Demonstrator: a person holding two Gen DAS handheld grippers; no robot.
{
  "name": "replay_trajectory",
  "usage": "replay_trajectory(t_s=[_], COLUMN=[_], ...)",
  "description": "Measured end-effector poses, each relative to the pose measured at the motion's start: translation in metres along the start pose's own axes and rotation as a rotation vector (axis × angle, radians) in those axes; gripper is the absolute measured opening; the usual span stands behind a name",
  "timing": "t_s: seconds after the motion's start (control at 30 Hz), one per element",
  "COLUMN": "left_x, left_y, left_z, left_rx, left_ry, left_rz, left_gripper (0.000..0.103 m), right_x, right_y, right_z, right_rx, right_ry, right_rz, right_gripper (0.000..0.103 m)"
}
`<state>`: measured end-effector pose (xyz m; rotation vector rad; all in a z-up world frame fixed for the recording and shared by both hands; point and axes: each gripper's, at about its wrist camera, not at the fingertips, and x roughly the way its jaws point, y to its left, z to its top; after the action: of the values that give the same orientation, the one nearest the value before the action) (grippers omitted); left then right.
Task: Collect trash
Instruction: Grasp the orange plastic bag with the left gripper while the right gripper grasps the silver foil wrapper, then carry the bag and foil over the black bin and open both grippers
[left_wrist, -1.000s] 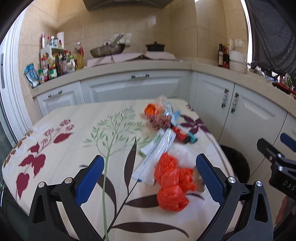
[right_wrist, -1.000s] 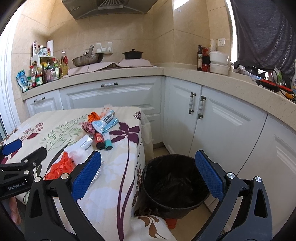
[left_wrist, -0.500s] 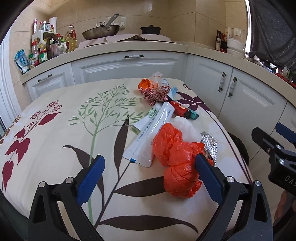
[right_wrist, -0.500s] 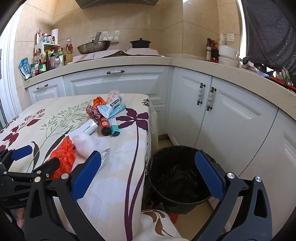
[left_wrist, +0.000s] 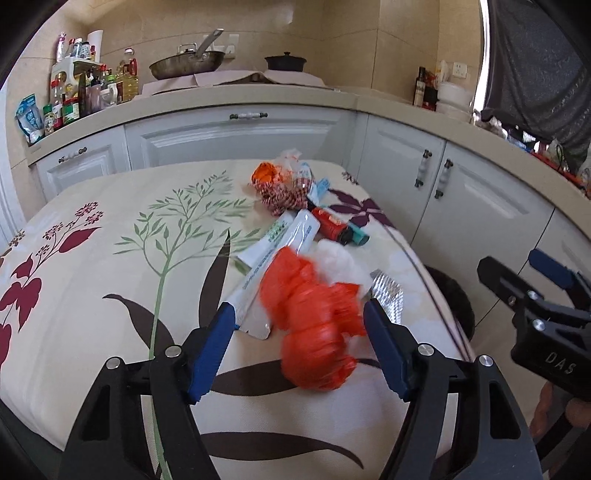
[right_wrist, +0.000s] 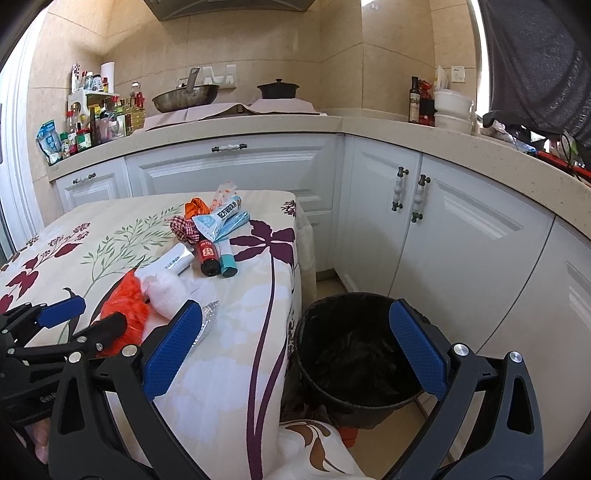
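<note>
The left tool straddles the orange bag, a crumpled plastic wad lying on the tabletop near its right edge. Its jaws have just been closing with the bag between them; the right pad sits at the bag's side, seemingly just touching the plastic, while the left pad stands clear, with a white tube poking in beside it. So the tool is part-open, not yet gripping.

What the coming move turns on: the bag lies straight ahead of the left tool and centred a little toward its right pad, with its long axis running away from the tool, roughly along the pointing line. The jaws therefore close across its narrow width, which suits a pinch. The tube's near end lies close to the left pad and could get caught too.

The right tool hangs wide open and empty, off the tabletop's edge, with the black bin on the floor framed between its pads. The left hand is clearly the nearer to the bag; the bin lies to its right, beyond the tabletop edge.
</note>
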<state>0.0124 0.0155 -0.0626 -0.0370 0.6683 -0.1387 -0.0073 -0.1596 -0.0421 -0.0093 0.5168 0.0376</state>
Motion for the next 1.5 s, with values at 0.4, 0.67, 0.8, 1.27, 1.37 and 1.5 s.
replay_trajectory(t_s=[0.4, 0.67, 0.8, 1.27, 1.37, 1.5], left_x=[0.011, -0.016, -0.030, -0.027, -0.027, -0.026], left_y=[-0.003, 0.004, 0.014, 0.055, 0.055, 0.052], left_z=[-0.008, -0.006, -0.005, -0.015, -0.016, -0.016], left_rx=[0.032, 0.038, 0.039, -0.044, -0.045, -0.043], left_ry=[0.022, -0.040, -0.067, -0.053, -0.054, -0.052], left_rz=[-0.013, -0.036, -0.012, 0.071, 0.073, 0.067], left_gripper=[0.040, 0.033, 0.033, 0.032, 0.032, 0.032], right_x=[0.000, 0.006, 0.013, 0.044, 0.047, 0.044], right_y=[0.003, 0.022, 0.039, 0.068, 0.064, 0.059], right_z=[-0.004, -0.008, -0.013, -0.030, -0.033, -0.035], right_rx=[0.004, -0.019, -0.037, -0.062, -0.051, -0.042], right_ry=[0.007, 0.014, 0.032, 0.148, 0.158, 0.150], right_rz=[0.025, 0.071, 0.106, 0.172, 0.185, 0.188], right_gripper=[0.099, 0.099, 0.097, 0.048, 0.028, 0.023])
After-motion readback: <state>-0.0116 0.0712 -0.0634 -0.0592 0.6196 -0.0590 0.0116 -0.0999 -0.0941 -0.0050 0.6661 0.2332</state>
